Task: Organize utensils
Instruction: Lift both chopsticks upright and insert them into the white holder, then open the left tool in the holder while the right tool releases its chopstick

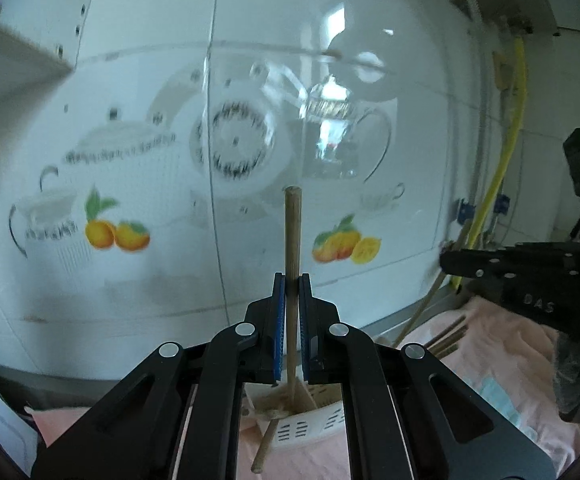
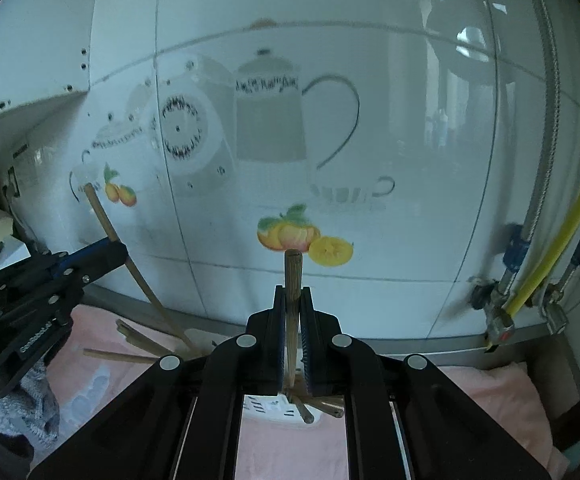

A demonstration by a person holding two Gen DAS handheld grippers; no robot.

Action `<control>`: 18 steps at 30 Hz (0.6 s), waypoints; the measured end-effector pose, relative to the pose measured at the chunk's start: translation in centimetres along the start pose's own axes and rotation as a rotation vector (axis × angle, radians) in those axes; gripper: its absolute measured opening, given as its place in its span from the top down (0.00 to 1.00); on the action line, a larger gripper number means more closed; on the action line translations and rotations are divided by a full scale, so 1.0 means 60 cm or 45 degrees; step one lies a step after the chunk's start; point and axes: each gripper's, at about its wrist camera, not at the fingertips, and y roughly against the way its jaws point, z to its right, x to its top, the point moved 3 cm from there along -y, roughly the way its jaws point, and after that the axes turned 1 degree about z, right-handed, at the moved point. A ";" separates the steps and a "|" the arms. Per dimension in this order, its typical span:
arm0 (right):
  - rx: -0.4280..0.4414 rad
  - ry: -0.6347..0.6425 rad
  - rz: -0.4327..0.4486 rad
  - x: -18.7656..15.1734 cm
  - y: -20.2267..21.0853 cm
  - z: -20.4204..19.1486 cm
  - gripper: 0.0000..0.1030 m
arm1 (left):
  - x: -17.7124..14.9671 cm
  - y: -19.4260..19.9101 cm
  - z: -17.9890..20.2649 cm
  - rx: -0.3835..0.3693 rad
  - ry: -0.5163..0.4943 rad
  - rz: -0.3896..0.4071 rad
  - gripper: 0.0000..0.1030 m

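My left gripper (image 1: 292,280) is shut on an upright wooden chopstick (image 1: 292,232) whose lower end reaches into a white slotted utensil holder (image 1: 309,426) lying on pink cloth. My right gripper (image 2: 293,292) is shut on another upright wooden chopstick (image 2: 293,272) above a white slotted holder (image 2: 270,408) with several chopstick ends (image 2: 321,406) sticking out. In the right wrist view the left gripper (image 2: 102,252) appears at the left holding its slanted chopstick (image 2: 102,216). In the left wrist view the right gripper (image 1: 449,262) shows at the right.
A tiled wall (image 1: 130,80) with teapot and fruit decals stands close ahead. Loose chopsticks (image 2: 138,344) lie on the pink cloth (image 2: 489,392). A yellow hose (image 2: 569,224) and metal valves (image 2: 497,312) are at the right. A grey cloth (image 2: 18,408) lies at the left.
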 end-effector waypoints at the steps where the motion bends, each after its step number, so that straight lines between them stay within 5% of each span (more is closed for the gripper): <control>1: -0.004 0.004 -0.011 -0.006 -0.007 0.000 0.93 | -0.006 -0.006 -0.004 0.000 0.009 -0.012 0.95; 11: -0.005 -0.020 -0.088 -0.044 -0.048 0.012 0.93 | -0.053 -0.038 -0.011 -0.002 0.018 -0.111 0.91; 14: -0.006 -0.033 -0.094 -0.049 -0.049 0.015 0.92 | -0.056 -0.034 -0.009 0.009 0.005 -0.103 0.68; 18: -0.005 -0.034 -0.086 -0.053 -0.041 0.016 0.92 | -0.055 -0.016 -0.005 0.020 -0.012 -0.085 0.63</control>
